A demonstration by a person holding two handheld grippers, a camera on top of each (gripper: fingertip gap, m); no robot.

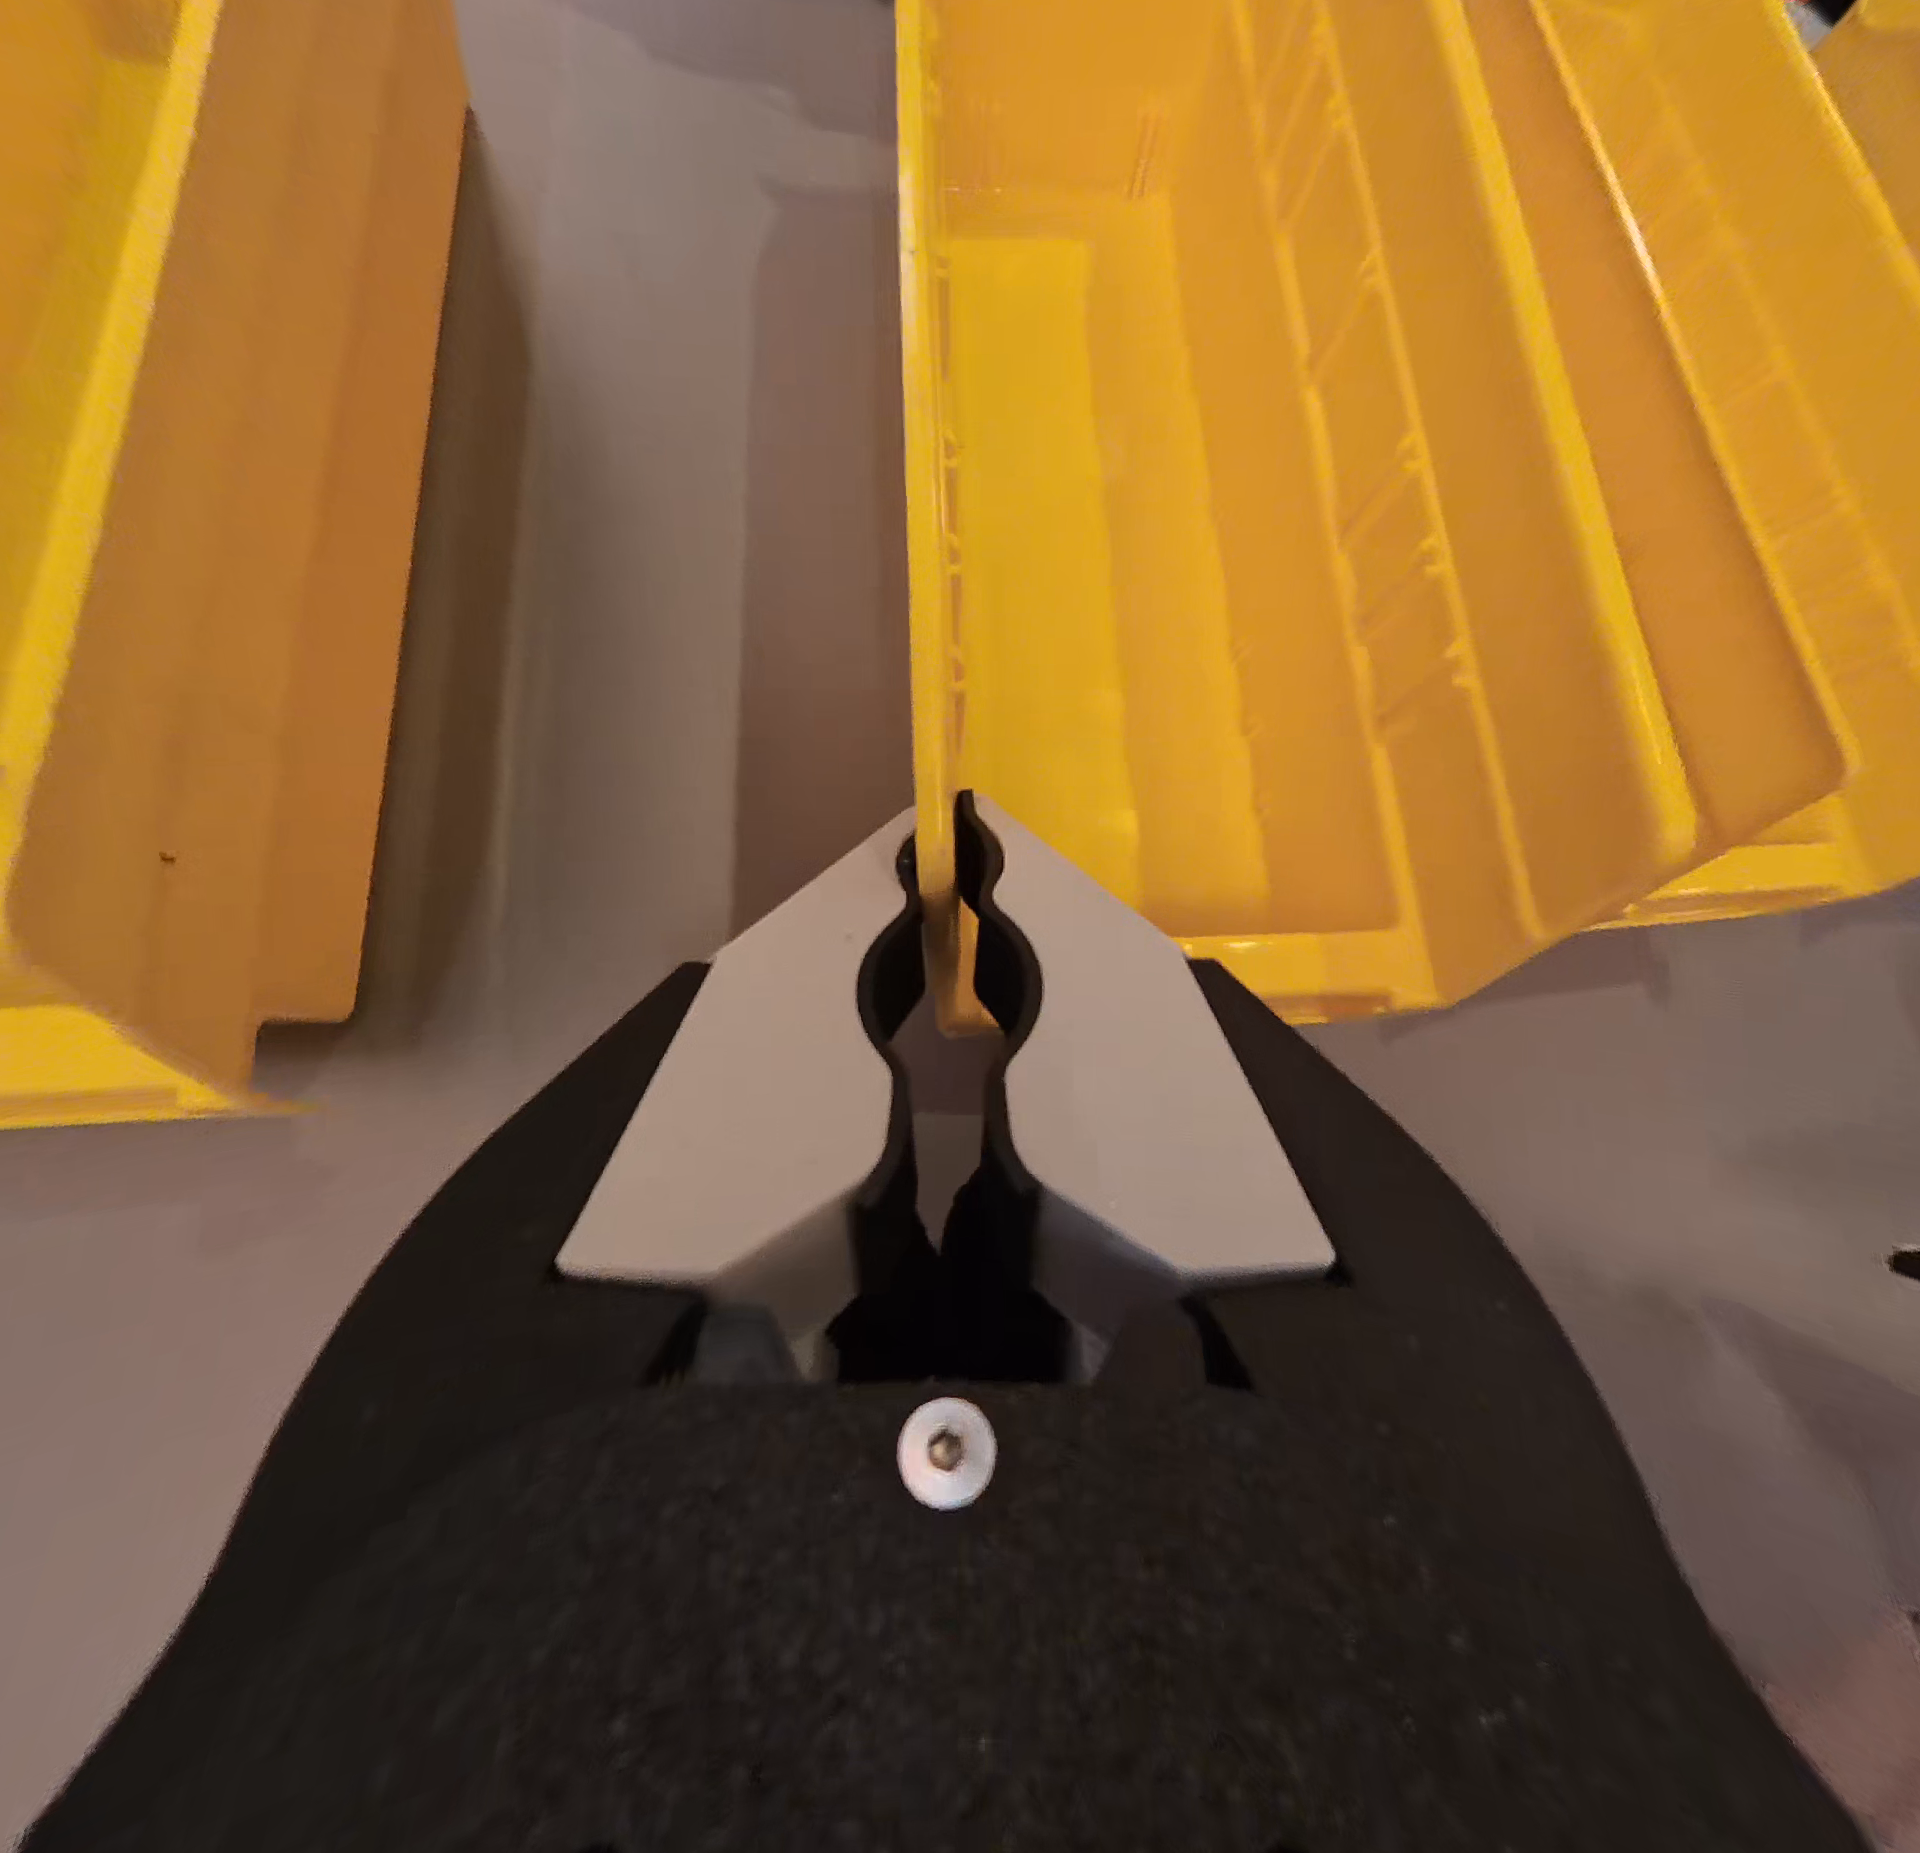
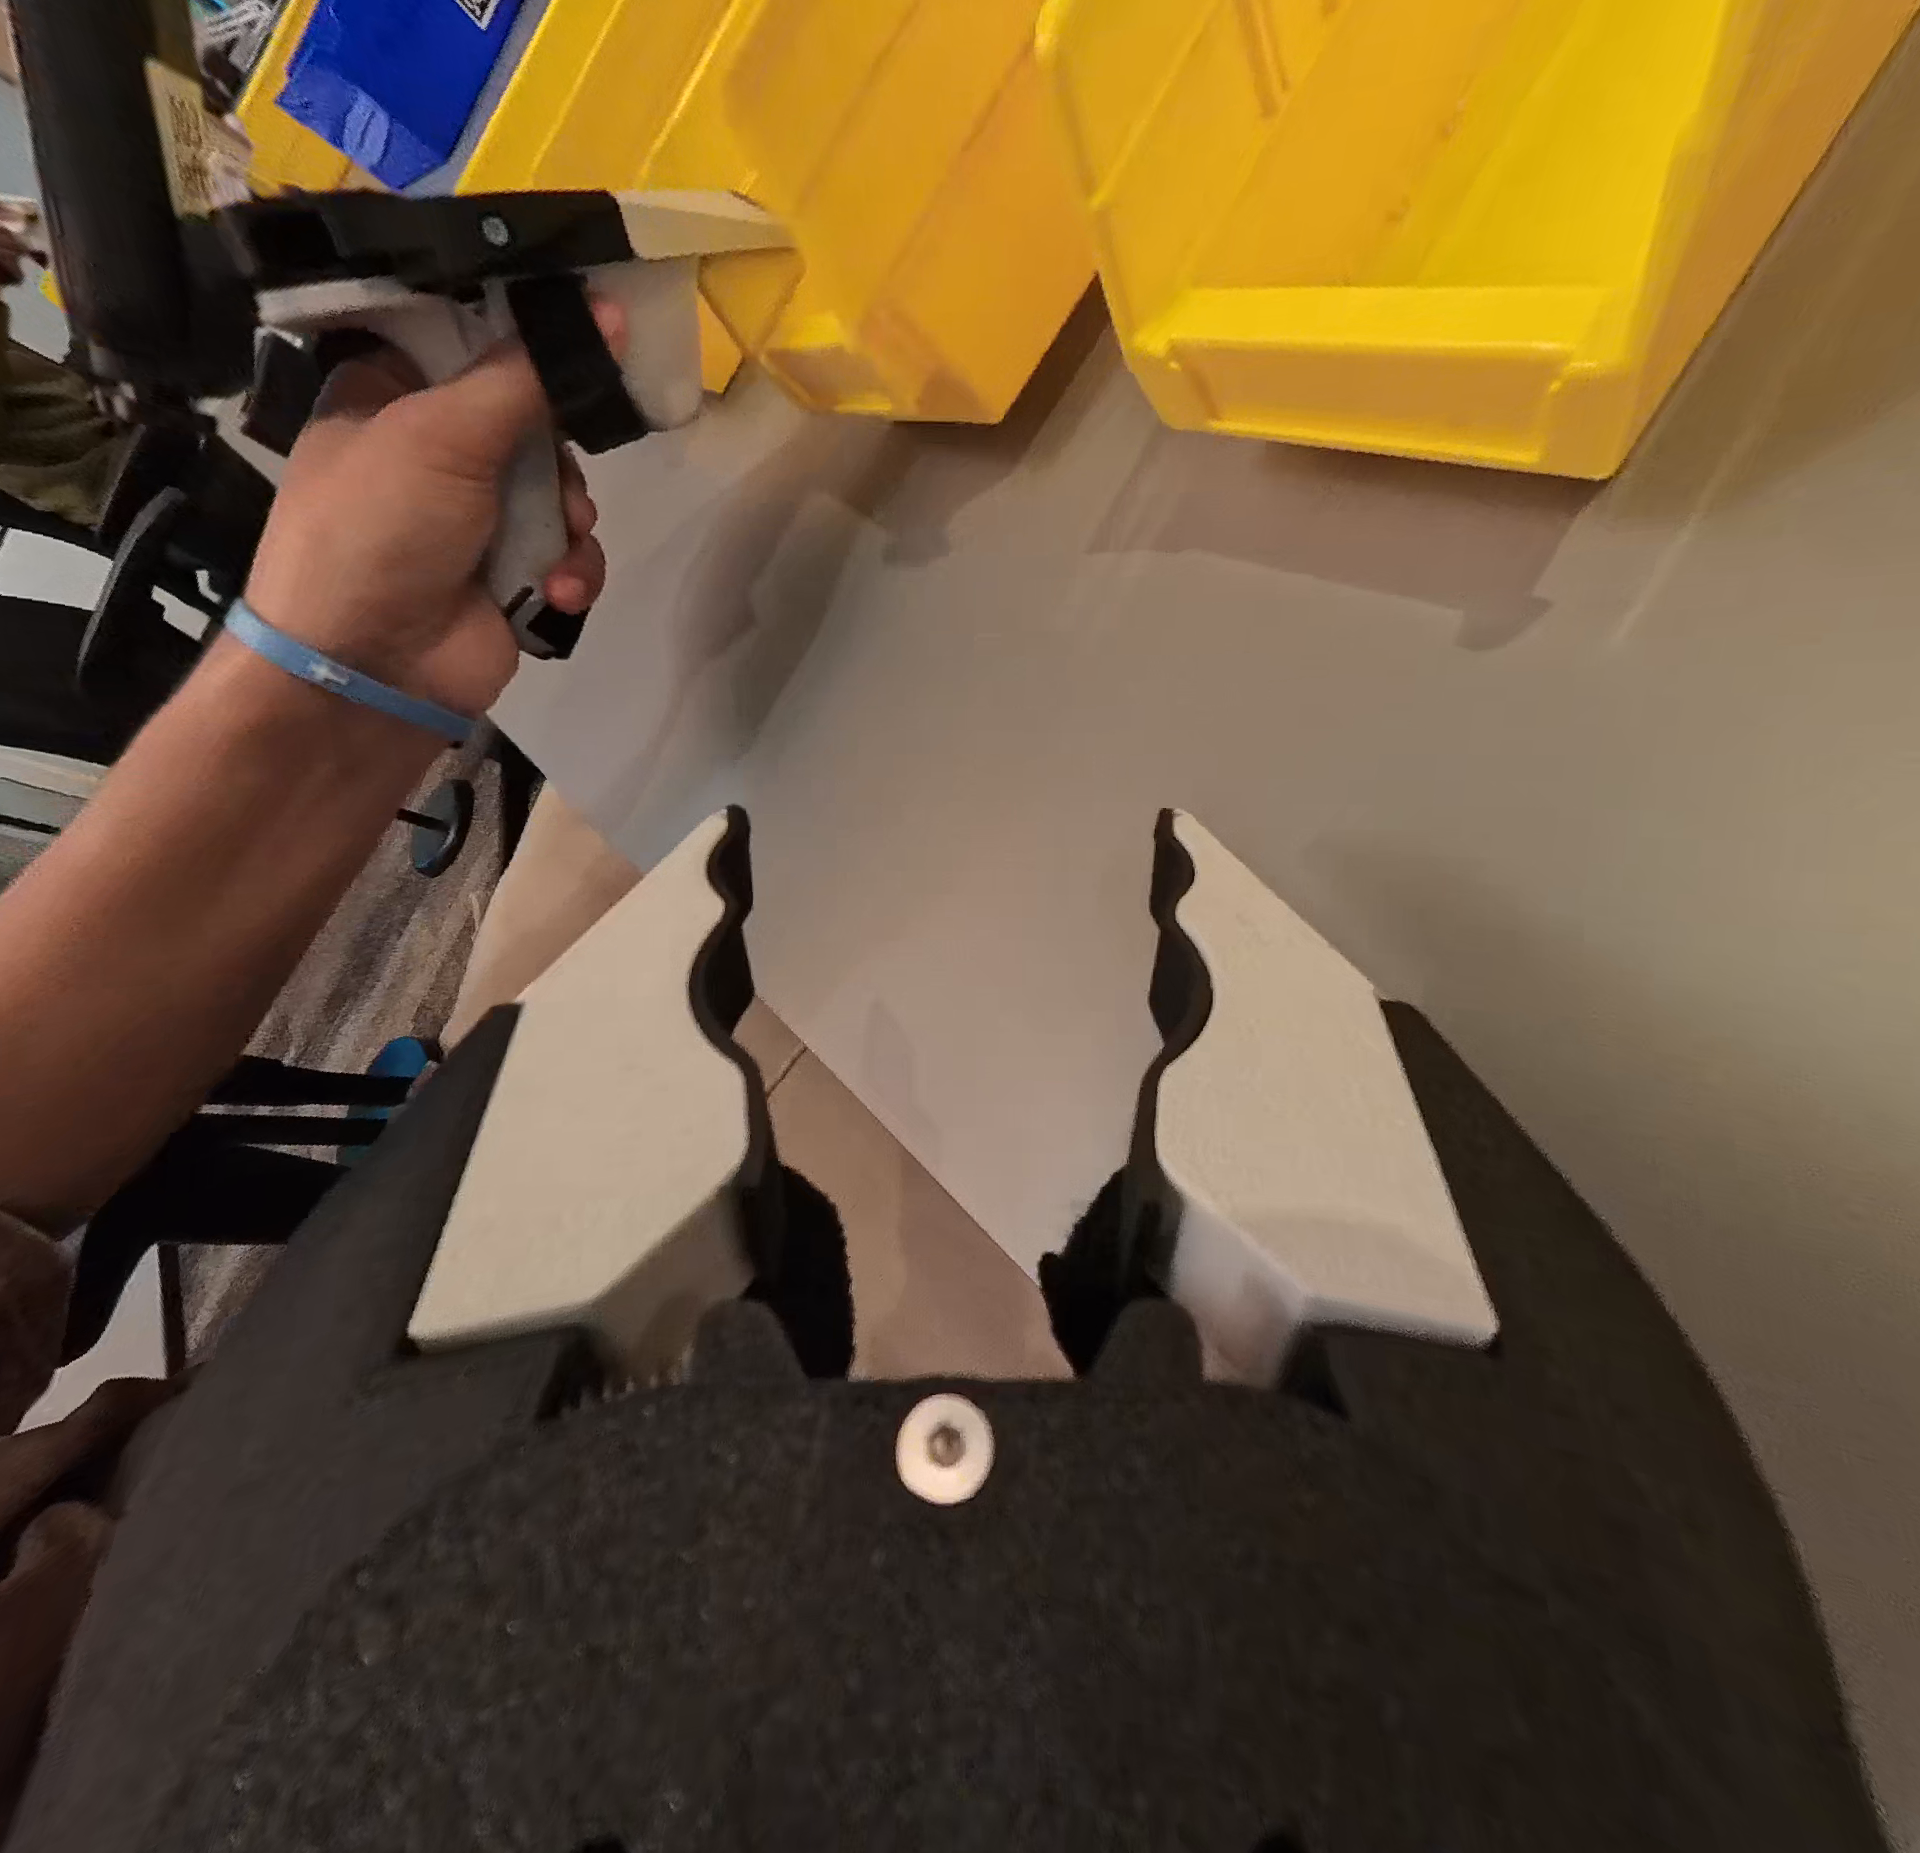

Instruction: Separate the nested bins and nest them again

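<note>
Beside separate yellow bin (image 1: 156,453) on worktop (image 1: 665,556), left gripper (image 1: 940,920) jaws clamped on lifted bin (image 1: 1299,504) rim. Right gripper (image 2: 951,930) jaws apart, empty. Advice: keep firm grip, align walls squarely before nesting.

Grey tabletop (image 2: 1143,681); wood-grain floor (image 2: 343,962) beyond its edge.

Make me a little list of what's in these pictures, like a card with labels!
left gripper: shut on the thin side wall of a yellow bin
right gripper: open, empty, above the grey table
other yellow bin: standing apart on the table, untouched
bin on the left: separate, gap of table beside it
hand: holding the left gripper's handle
wristband: blue
blue box: far back, behind the bins
</note>
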